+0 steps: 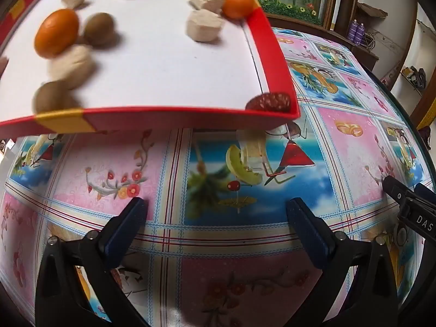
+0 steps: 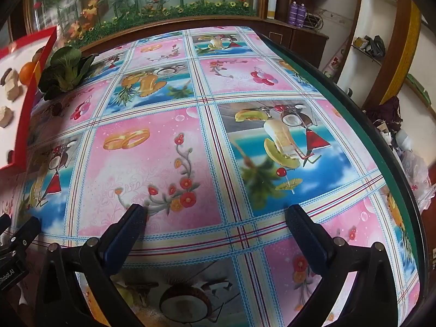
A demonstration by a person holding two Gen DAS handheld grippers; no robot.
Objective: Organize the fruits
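Claws, left and right, gape empty; tray holds two oranges.

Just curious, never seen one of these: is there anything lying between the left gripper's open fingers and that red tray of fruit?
No. In the left wrist view, only bare patterned tablecloth lies between the left gripper and the red tray.
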